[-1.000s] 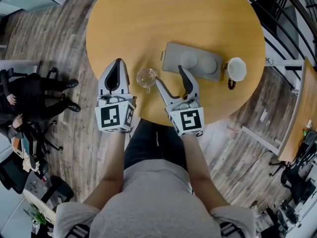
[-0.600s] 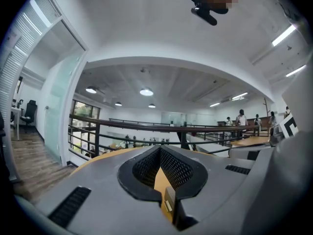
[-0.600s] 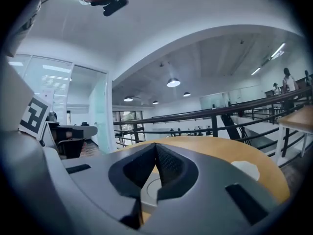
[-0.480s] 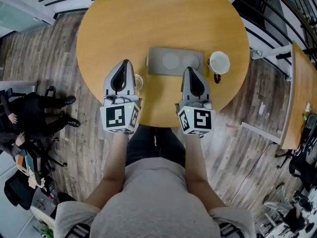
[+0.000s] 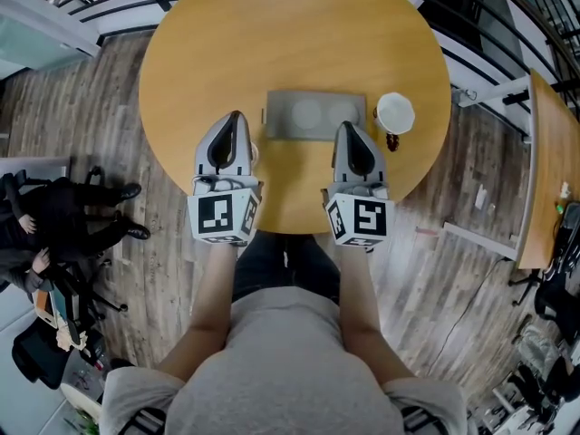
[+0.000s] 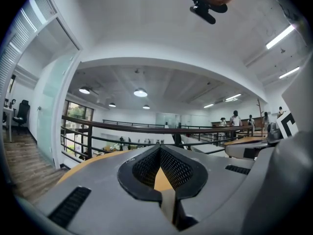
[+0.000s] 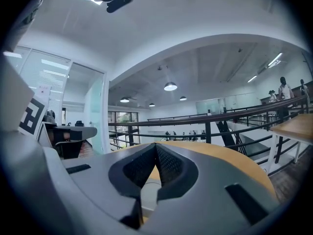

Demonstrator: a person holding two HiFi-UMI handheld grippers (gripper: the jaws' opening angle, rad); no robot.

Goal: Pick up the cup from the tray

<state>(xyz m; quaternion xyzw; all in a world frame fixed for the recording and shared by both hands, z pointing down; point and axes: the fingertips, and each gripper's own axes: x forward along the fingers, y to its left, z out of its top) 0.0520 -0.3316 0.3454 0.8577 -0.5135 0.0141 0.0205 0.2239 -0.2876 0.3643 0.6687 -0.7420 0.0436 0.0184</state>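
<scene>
At the left gripper point(image 6: 159, 150) we see the jaws closed tip to tip with nothing held; only a small wedge of the wooden table point(image 6: 161, 180) shows through the gap behind the tips. The right gripper point(image 7: 155, 147) stands the same way, shut and empty, with a wedge of tabletop and a pale surface we cannot identify showing behind its tips. Both point level across the table toward a dark railing point(image 6: 146, 127), with a few people point(image 6: 234, 117) standing far beyond it under round ceiling lamps.

From the head view we find the two grippers side by side over the near part of the round table, each with its marker cube point(image 5: 222, 216) nearest our body. The right gripper's tip overlaps the near edge of the gray tray point(image 5: 281, 116); we cannot tell whether it touches. The tray lies in the middle of the table and shows two shallow round hollows, both bare. The white cup point(image 5: 395, 113) stands upright on the table just beside the tray's right end, not in it, with a small dark red thing point(image 5: 391, 140) at its near side. At the left gripper's right edge a sliver of something clear point(image 5: 255, 149) peeks out, too hidden for us to name.

Around the table lies a plank floor point(image 5: 109, 89). A seated person in dark clothes point(image 5: 54, 216) is well off to the left, and a second wooden tabletop point(image 5: 544, 170) shows at the right.
</scene>
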